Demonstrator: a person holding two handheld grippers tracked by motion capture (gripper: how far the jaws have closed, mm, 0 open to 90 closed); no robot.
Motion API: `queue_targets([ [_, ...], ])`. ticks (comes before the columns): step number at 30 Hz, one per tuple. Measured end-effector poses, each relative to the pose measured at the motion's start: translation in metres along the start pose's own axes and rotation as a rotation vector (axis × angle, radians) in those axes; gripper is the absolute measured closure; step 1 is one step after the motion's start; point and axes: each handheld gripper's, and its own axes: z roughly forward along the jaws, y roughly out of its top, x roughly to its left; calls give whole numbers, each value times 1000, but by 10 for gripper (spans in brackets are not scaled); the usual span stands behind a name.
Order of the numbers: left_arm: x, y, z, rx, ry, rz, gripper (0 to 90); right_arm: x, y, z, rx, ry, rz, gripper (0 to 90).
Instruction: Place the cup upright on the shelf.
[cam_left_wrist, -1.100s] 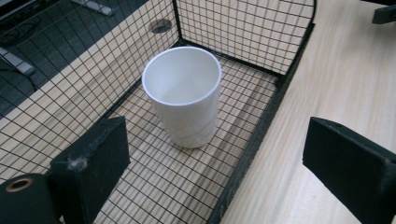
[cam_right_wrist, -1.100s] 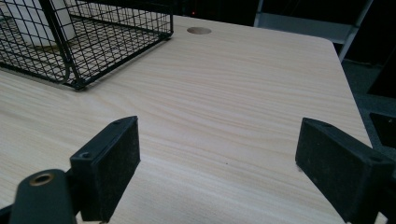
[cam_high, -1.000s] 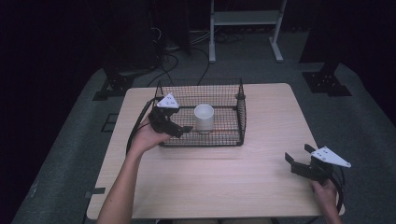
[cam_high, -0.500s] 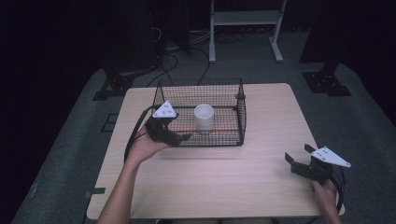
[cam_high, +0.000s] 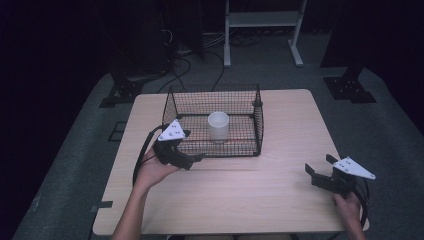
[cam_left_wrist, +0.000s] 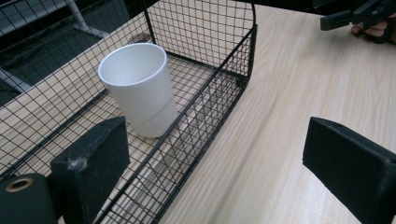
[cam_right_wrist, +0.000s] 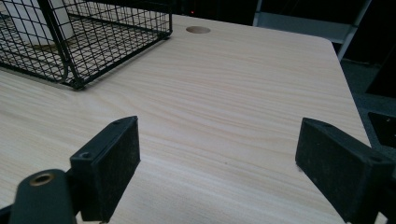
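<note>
High view: left gripper (cam_high: 192, 159), jaws spread and empty, has drawn back from the wire basket (cam_high: 257, 122) toward 7 o'clock, suggesting a finished placement. White cup (cam_high: 218, 125) stands upright inside. Right gripper (cam_high: 316, 172), also released, idles at 4 o'clock.

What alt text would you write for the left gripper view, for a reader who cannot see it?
A white cup stands upright inside a black wire basket on a light wooden table. The left gripper is open, one jaw before the basket's wall, the other over bare table. The right gripper appears at the top right.
</note>
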Motion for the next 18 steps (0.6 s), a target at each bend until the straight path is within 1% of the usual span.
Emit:
queue_targets([
  [1, -2, -2, 0, 0, 2, 2, 66, 0, 0, 0, 1, 0, 0, 131],
  [4, -5, -7, 0, -12, -6, -9, 66, 0, 0, 0, 1, 0, -3, 131],
  [6, -7, -9, -1, -13, -6, -7, 66, 0, 0, 0, 0, -1, -2, 131],
  [8, -10, -12, -3, -20, 4, -6, 66, 0, 0, 0, 1, -1, -4, 131],
  [9, -11, -13, -4, -26, 0, -8, 66, 0, 0, 0, 0, -2, -4, 130],
  [10, -12, -14, -5, -20, -1, -7, 66, 0, 0, 0, 0, -2, -2, 131],
  [11, -14, -15, -6, -26, 10, -4, 66, 0, 0, 0, 0, -2, -1, 131],
  [12, -16, -17, -7, -47, 21, -6, 66, 0, 0, 0, 0, -3, -2, 131],
  [13, -17, -18, -8, -55, 12, -15, 66, 0, 0, 0, 1, -2, -1, 130],
  [15, -21, -21, -9, -61, 21, -17, 66, 0, 0, 0, 2, -2, -1, 130],
  [18, -26, -28, -10, -67, 23, -26, 65, 0, 0, 0, 2, -4, 1, 131],
])
